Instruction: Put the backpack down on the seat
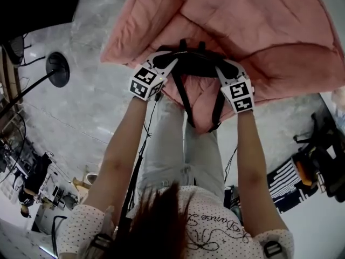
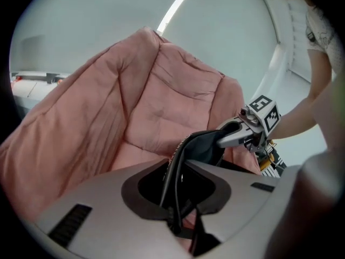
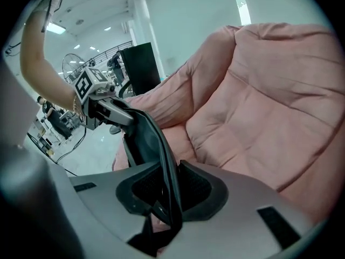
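Note:
A black backpack (image 1: 193, 61) hangs between my two grippers, just above the front of the pink cushioned seat (image 1: 259, 26). Its straps (image 1: 182, 99) dangle down over the seat's front edge. My left gripper (image 1: 163, 65) is shut on the backpack's left edge, my right gripper (image 1: 222, 69) on its right edge. In the left gripper view my left gripper (image 2: 175, 201) pinches black fabric, the backpack (image 2: 204, 144) stretching across to the right gripper (image 2: 230, 135) before the seat (image 2: 140, 101). In the right gripper view my right gripper (image 3: 168, 198) grips the backpack (image 3: 144, 139) likewise, beside the seat (image 3: 259, 101).
The seat stands on a grey marble floor (image 1: 81, 112). A round black stand base (image 1: 57, 68) with a pole sits at the left. A striped black-and-white item (image 1: 285, 179) and dark gear (image 1: 323, 155) lie at the right. The person's legs (image 1: 183, 155) stand before the seat.

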Motion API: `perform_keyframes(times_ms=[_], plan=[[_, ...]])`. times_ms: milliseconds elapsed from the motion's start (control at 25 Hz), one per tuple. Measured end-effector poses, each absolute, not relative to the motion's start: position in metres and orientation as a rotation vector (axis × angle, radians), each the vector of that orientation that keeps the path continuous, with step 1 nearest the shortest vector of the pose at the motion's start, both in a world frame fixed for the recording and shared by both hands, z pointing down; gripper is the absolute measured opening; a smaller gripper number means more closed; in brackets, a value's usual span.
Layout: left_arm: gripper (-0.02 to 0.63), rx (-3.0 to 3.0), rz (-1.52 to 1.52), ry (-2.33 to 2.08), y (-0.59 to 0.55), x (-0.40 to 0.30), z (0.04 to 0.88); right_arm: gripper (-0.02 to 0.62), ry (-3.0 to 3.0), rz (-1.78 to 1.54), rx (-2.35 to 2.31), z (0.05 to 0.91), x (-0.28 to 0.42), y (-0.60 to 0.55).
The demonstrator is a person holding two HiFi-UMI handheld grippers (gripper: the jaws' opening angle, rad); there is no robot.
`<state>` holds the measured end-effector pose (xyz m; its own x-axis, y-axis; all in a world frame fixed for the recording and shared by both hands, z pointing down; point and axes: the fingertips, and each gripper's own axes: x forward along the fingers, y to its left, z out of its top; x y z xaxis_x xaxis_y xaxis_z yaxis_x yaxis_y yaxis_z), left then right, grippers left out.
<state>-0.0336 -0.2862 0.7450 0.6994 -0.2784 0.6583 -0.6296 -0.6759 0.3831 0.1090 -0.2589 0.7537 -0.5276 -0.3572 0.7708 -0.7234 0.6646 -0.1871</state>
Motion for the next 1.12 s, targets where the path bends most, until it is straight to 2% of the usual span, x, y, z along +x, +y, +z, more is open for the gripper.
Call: perform_keyframes(times_ms=[320,440,520,680,840,1120], plan=[[0.123,2.216,0.714,-0.733,-0.287,-0.044,0.760,0.116,-2.125,0.674,0.806,0.761,0.103,-0.259],[0.163,2.188,0.724,-0.755,-0.289,-0.049,0.763,0.161,-2.121,0.712,0.828,0.760,0.105,-0.260],[0.212,2.162,0.708,-0.777,-0.291,-0.053,0.762,0.196,-2.117,0.714,0.840,0.757,0.107,-0.261],[0.256,2.155,0.683,-0.788,-0.289,-0.054,0.755,0.231,-2.134,0.713,0.825,0.746,0.105,-0.261],[0.268,2.183,0.676,-0.817,-0.292,-0.059,0.741,0.259,-2.146,0.688,0.807,0.730,0.099,-0.263],[0.270,2.235,0.625,-0.836,-0.302,-0.067,0.704,0.264,-2.163,0.627,0.803,0.697,0.086,-0.265]])
